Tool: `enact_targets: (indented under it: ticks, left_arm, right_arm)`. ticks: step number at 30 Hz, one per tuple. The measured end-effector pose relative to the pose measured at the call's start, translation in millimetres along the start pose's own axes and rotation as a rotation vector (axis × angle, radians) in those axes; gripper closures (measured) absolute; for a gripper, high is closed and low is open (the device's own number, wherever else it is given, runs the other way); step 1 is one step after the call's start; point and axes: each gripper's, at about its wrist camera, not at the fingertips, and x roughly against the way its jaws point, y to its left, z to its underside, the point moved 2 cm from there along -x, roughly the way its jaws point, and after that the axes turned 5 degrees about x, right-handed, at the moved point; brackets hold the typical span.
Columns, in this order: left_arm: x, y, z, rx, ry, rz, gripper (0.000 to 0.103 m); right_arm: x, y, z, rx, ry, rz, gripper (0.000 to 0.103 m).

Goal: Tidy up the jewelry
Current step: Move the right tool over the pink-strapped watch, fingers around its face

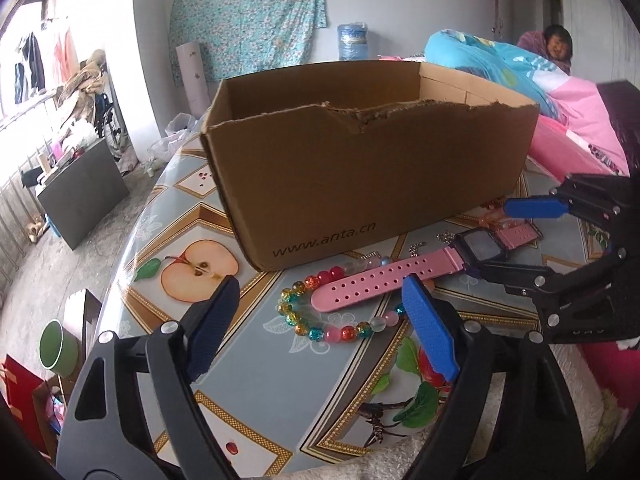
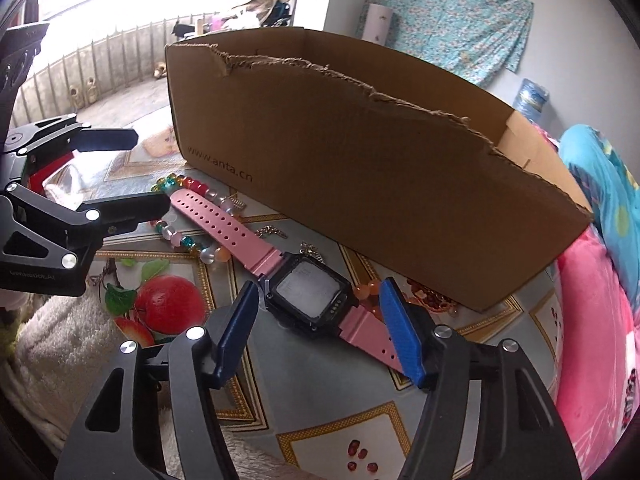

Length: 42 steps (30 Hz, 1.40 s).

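Observation:
A pink watch with a black square face lies flat on the table in front of a brown cardboard box. My right gripper is open, its blue pads on either side of the watch face. In the left wrist view the watch lies across a multicoloured bead bracelet. My left gripper is open above the bracelet and the strap's end. The right gripper shows at right, the left gripper at left. The box is open-topped with a torn front rim.
Small silver chain pieces and an orange bead string lie by the box. The table has a fruit-print cover. A fluffy white cloth lies at the near edge. Pink bedding is at right.

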Motion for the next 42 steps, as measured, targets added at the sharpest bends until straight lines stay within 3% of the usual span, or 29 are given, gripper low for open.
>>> enact_targets:
  ticks: [4,12,21,39,42]
  left_arm:
    - [-5.5,-9.3,2.2,-0.051,0.01,0.03,0.031]
    - [-7.9,-15.2,6.3,-0.064,0.019,0.1,0.041]
    - [-6.4,-14.1,6.9,-0.027,0.02,0.149,0.042]
    - [3.6,-22.1,16.4,-0.041,-0.007,0.193,0.042]
    - [2.4,-22.7,16.0,-0.045,-0.001,0.193,0.043]
  right_arm:
    - [-8.8,0.1,-2.7,0.059,0.047,-0.076,0.048]
    - [-15.7,-9.3,-10.2,0.138,0.111,-0.146,0.048]
    - [-25.0,-3.7,-33.6,0.205,0.161,-0.169,0.048]
    - [-33.7,-1.9,-35.1,0.226,0.181,-0.208,0.048]
    - [-34.1,-3.0,-35.4,0.222,0.181,-0.214,0.052]
